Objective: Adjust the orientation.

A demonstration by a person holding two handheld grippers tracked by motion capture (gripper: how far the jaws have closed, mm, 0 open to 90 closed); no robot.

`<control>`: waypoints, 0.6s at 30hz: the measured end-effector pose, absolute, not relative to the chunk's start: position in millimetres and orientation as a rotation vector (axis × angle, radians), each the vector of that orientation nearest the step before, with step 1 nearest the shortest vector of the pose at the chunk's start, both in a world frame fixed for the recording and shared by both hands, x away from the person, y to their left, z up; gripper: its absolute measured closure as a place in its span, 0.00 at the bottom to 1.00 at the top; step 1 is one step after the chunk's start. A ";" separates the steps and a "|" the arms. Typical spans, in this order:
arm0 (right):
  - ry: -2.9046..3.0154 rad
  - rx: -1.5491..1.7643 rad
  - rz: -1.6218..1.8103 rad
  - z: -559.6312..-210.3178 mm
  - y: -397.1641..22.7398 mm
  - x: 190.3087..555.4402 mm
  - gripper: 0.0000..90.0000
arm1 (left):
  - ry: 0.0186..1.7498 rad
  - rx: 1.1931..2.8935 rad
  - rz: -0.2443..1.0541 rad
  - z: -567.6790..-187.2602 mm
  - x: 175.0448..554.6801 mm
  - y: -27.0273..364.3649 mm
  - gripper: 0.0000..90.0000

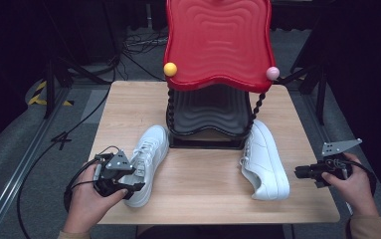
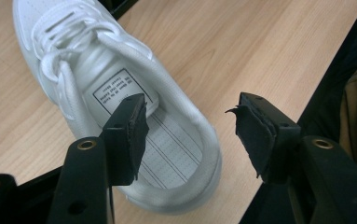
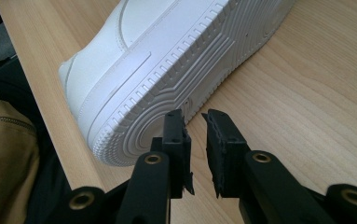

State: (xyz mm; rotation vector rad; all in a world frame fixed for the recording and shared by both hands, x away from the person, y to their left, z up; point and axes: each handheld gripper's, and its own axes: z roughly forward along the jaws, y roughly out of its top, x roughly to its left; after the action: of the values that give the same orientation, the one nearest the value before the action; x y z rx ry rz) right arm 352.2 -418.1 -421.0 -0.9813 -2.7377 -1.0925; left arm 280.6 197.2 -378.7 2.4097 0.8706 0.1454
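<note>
I see a wooden table [image 1: 208, 184] with a red and black two-tier rack [image 1: 218, 45] standing at its far middle; a yellow ball [image 1: 170, 69] and a pink ball [image 1: 272, 73] sit at the red top tier's near corners.

Two white sneakers lie near the rack's foot. The left sneaker [image 1: 148, 162] stands upright on its sole, toe toward the rack, heel toward the near edge. The right sneaker [image 1: 265, 159] lies tipped on its side, its sole facing right, heel toward the near edge.

My left gripper [image 1: 128, 186] sits at the near left, right at the left sneaker's heel. In the left gripper view its jaws stand wide apart: one pad [image 2: 132, 133] hangs over the shoe's opening above the insole label, the other is out beyond the heel rim over bare table, so the heel collar lies between them. I cannot tell whether either pad touches the shoe.

My right gripper [image 1: 300, 173] is at the near right, pointing left, just beside the right sneaker and apart from it. In the right gripper view its jaws are nearly together with a narrow gap, holding nothing, and the ribbed sole's heel end lies just ahead of them.
</note>
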 end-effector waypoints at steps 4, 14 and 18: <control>-2.733 -0.983 -1.085 -422.4 -416.9 352.1 0.86 | 0.884 2.502 0.098 -386.4 283.4 190.6 0.48; -2.729 -0.990 -1.070 -425.9 -419.3 347.9 0.85 | 0.892 2.672 -0.014 -411.7 295.8 175.0 0.49; -2.725 -0.998 -1.064 -427.5 -419.6 348.4 0.85 | 0.887 2.699 -0.054 -417.7 297.4 172.5 0.52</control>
State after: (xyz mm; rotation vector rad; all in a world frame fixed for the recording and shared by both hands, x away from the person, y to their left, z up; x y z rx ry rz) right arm 348.4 -419.6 -427.5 -0.9983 -2.7251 -1.0636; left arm 297.4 172.5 -417.7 2.6987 0.8872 -0.0542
